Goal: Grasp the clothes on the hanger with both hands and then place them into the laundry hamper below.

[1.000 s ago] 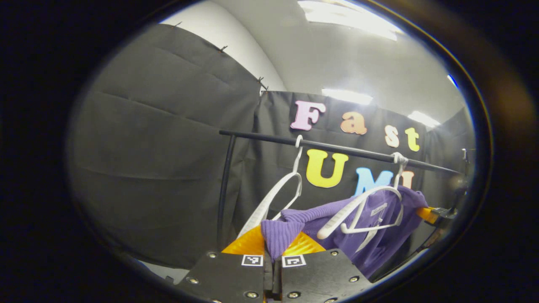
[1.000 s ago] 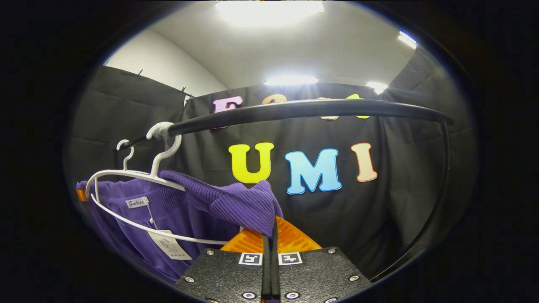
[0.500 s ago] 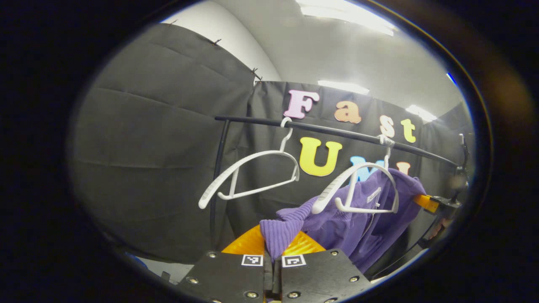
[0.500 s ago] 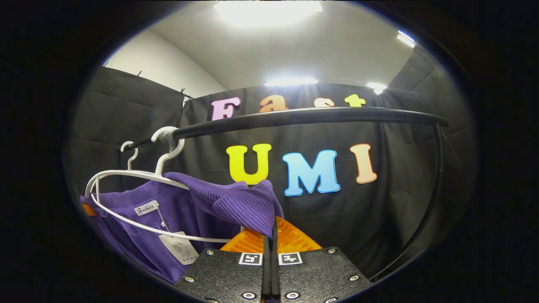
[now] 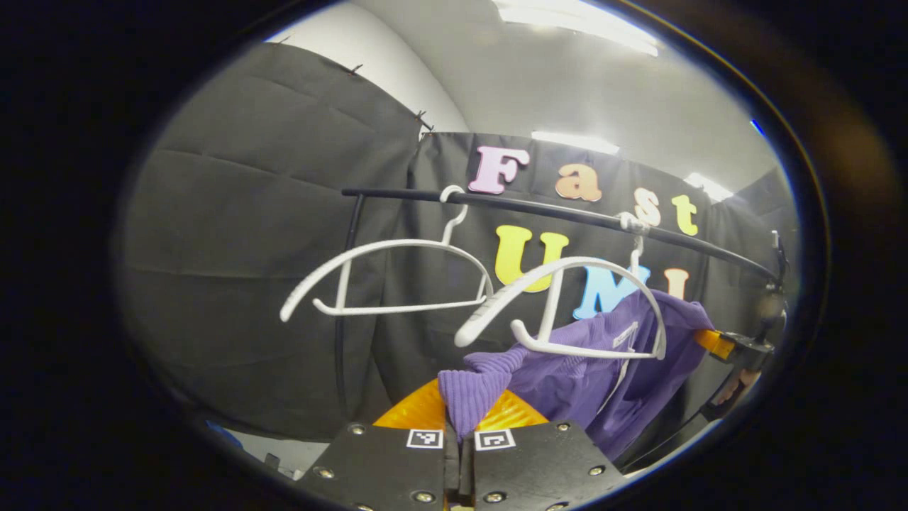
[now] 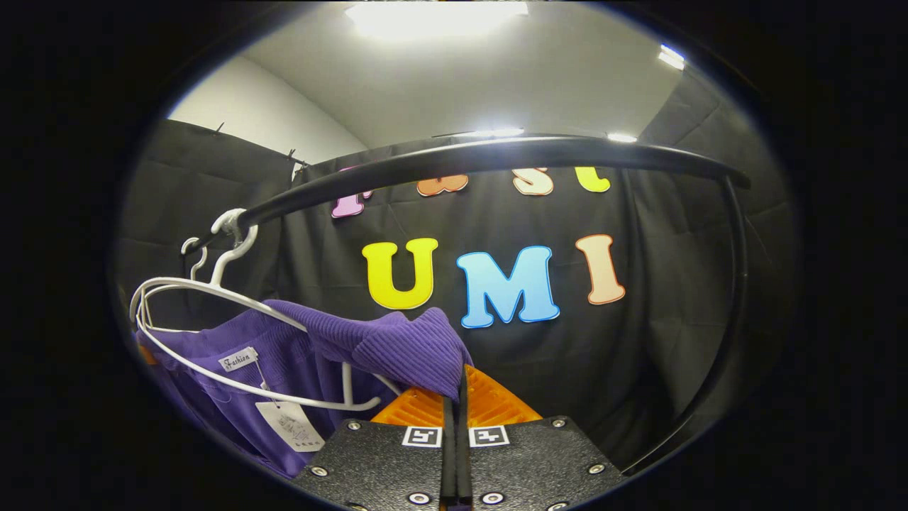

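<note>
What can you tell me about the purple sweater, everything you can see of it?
The purple sweater is a ribbed knit with a small sewn neck label and a paper tag hanging below it. The left gripper and the right gripper each have their jaws shut on a fold of its knit. In the left gripper view the near arm of the white hanger is bare, while the far shoulder is draped over the other arm. The body sags between the grippers, below the black rail.

Black clothes rail (image 5: 539,209) runs across my booth. Two white hangers hook on it: an empty hanger (image 5: 383,277) and a second hanger (image 5: 567,298) with the purple sweater (image 5: 603,369) draped partly over it.
</note>
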A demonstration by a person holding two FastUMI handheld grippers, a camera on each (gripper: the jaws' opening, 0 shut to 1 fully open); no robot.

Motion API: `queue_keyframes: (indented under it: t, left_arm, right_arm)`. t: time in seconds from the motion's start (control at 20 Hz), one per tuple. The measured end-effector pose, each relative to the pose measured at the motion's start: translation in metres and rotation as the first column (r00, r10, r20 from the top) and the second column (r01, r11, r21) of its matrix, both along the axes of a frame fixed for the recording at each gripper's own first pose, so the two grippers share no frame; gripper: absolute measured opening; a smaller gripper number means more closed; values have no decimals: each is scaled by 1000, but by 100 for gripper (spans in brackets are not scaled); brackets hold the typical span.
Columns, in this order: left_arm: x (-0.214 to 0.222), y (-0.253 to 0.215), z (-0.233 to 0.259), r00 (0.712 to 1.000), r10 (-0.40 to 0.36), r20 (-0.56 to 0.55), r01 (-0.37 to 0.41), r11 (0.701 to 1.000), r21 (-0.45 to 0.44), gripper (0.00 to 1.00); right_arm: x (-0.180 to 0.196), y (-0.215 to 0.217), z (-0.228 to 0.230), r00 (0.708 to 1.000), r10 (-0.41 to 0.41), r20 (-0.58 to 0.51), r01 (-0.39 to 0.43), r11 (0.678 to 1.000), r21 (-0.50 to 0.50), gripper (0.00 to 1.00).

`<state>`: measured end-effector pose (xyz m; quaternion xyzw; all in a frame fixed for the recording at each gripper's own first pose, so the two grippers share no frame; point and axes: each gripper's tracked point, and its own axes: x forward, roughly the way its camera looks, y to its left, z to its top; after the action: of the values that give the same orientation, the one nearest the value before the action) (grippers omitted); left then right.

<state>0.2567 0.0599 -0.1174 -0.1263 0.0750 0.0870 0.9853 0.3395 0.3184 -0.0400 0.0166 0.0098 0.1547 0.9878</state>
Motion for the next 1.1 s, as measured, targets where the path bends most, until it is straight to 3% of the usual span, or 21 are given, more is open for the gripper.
queue_keyframes:
  t: [0.05,0.3,0.55,1.1]
  left_arm:
    - [0,-5,-1,1000,3,-4,-3,1000,0,1]
    - [13,-26,-2,1000,18,-16,-18,1000,-3,1]
    - [28,-59,-4,999,24,-31,-23,1000,8,1]
    - [51,-128,-25,997,-17,-74,16,1000,-6,1]
  right_arm:
    - [5,-3,-1,1000,-2,7,2,1000,-5,0]
    - [24,-22,-13,1000,-1,2,1,1000,-7,0]
    - [40,-35,-21,995,13,103,1,990,-138,0]
    - [59,-79,-58,1000,23,3,-23,996,-91,0]
